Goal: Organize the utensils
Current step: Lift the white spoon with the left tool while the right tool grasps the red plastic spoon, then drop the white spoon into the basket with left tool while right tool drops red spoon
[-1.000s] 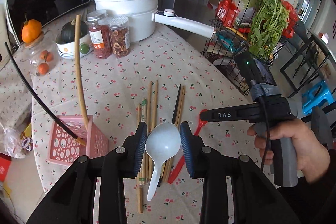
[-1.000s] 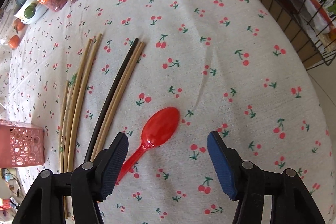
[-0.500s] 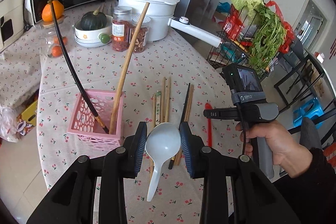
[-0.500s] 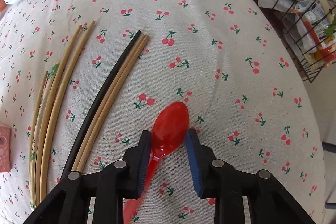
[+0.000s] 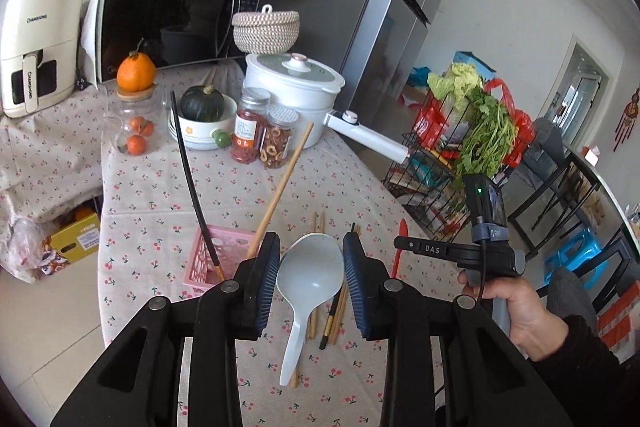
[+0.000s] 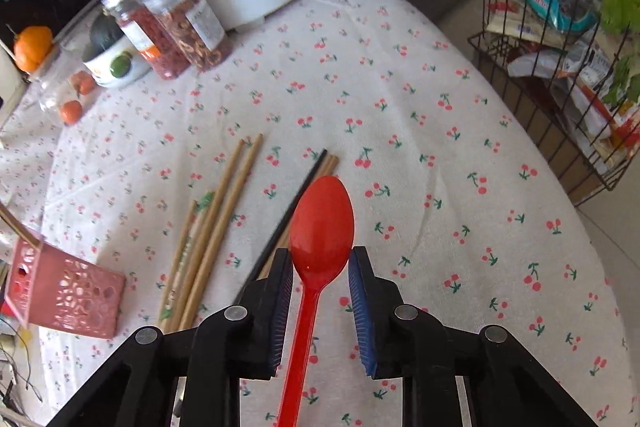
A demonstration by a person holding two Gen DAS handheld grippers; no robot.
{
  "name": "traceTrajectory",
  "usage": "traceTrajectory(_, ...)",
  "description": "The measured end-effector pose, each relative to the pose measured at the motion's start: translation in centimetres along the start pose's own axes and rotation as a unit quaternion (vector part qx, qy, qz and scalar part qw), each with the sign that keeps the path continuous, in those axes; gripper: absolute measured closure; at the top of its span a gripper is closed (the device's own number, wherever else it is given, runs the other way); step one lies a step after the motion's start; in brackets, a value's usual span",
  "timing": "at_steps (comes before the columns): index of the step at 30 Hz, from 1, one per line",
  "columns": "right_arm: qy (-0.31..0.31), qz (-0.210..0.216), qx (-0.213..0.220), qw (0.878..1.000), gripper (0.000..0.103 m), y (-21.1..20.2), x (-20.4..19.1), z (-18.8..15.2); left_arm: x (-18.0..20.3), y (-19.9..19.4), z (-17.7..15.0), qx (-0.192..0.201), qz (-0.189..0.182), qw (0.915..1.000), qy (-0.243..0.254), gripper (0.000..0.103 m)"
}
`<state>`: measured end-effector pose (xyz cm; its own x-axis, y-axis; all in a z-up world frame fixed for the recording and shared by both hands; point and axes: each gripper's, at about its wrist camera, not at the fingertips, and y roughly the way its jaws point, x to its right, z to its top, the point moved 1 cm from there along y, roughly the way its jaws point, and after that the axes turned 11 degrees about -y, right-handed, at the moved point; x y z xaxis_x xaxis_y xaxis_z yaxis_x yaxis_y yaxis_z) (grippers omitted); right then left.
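Worktop (image 6: 400, 75): sitting farther below both claws than before.
Left claw (image 5: 310, 281): partly closed, still gripping white spoon (image 5: 310, 273) above pink basket (image 5: 208, 259).
Right claw (image 6: 322, 291): having just been closing, now clamping red spoon (image 6: 322, 223), lifting it off the cloth.

On my table (image 5: 168, 187) the basket (image 5: 218, 259) sits left of the loose chopsticks (image 6: 216, 223); jars (image 5: 262, 137) and pot (image 5: 292, 91) stand far behind them.
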<state>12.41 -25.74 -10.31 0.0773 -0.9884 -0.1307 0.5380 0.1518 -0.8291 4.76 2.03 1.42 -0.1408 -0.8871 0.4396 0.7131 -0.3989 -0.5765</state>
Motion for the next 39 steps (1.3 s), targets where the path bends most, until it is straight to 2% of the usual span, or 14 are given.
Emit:
traceTrajectory(3,-0.013,0.013,0.045,0.999,0.078,-2.9,-1.2,0.4,-0.2,-2.0,1.0,0.066,-0.001,0.9978,-0.002,0.069)
traceTrajectory(8,-0.037,0.029,0.111,0.993,0.078,-6.5,-3.0,1.0,-0.4,-2.9,1.5,0.157,0.003,0.9874,0.020,0.069)
traceTrajectory(14,-0.063,0.026,0.177,0.982,0.078,-9.5,-4.9,1.5,-1.4,-0.4,2.0,0.201,0.020,0.9790,0.030,0.069)
traceTrajectory(17,-0.075,0.026,0.195,0.978,0.078,-10.3,-5.8,1.7,-1.8,1.4,2.0,0.213,0.039,0.9754,0.041,0.069)
traceTrajectory(21,-0.083,0.027,0.205,0.975,0.078,-10.4,-6.7,1.9,-2.7,3.8,1.7,0.209,0.058,0.9750,0.047,0.069)
traceTrajectory(27,-0.090,0.029,0.226,0.970,0.078,-10.3,-7.9,2.0,-4.0,6.3,1.5,0.176,0.067,0.9814,0.037,0.068)
traceTrajectory(31,-0.097,0.035,0.248,0.963,0.078,-10.5,-9.3,2.0,-4.1,6.8,1.4,0.140,0.065,0.9875,0.032,0.065)
traceTrajectory(35,-0.105,0.044,0.275,0.955,0.077,-11.0,-10.9,2.0,-4.1,5.6,1.3,0.119,0.062,0.9906,0.025,0.048)
traceTrajectory(39,-0.107,0.053,0.303,0.945,0.077,-11.7,-12.5,2.0,-5.0,4.2,1.1,0.086,0.072,0.9937,-0.002,0.035)
